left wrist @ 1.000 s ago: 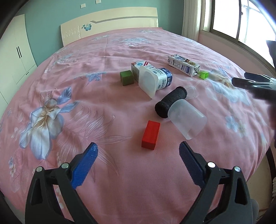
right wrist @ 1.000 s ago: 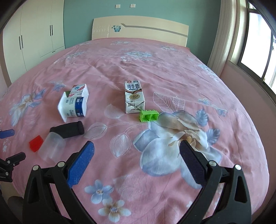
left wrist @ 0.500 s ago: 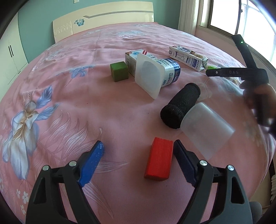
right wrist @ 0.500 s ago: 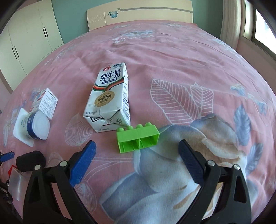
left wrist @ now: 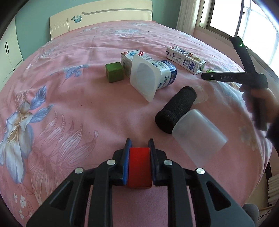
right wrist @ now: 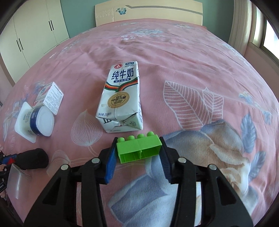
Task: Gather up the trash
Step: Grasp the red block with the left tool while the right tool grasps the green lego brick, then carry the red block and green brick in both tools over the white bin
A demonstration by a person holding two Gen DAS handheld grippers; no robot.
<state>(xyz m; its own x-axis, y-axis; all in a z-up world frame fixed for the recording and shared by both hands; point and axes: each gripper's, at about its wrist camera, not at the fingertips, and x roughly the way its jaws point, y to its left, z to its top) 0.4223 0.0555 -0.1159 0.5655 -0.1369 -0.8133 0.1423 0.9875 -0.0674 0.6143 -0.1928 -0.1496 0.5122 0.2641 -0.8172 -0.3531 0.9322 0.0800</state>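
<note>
A red block [left wrist: 139, 165] lies on the pink floral bedspread [left wrist: 69, 108]. My left gripper [left wrist: 139, 141] is closing, and its blue pads press on both sides of the block. In the right wrist view a green toy brick [right wrist: 139, 150] sits lengthwise between the pads of my right gripper [right wrist: 138, 139], which is closing too and touches both of its ends. A crushed milk carton [right wrist: 120, 97] lies just beyond the brick. A yogurt cup [left wrist: 153, 76], a black foam roll [left wrist: 176, 109] and a cloudy plastic cup [left wrist: 198, 136] lie ahead of the left gripper.
A green cube [left wrist: 114, 71] and a small box [left wrist: 129, 59] lie beside the yogurt cup. A hand [left wrist: 259, 99] holding the other tool is at the right of the left wrist view. The bed's edge drops off on the right; headboard [right wrist: 148, 12] and wardrobe [right wrist: 34, 33] stand behind.
Both grippers moved forward and down over their blocks, then their jaws came together from wide open: the left onto the red block, the right onto the green brick.
</note>
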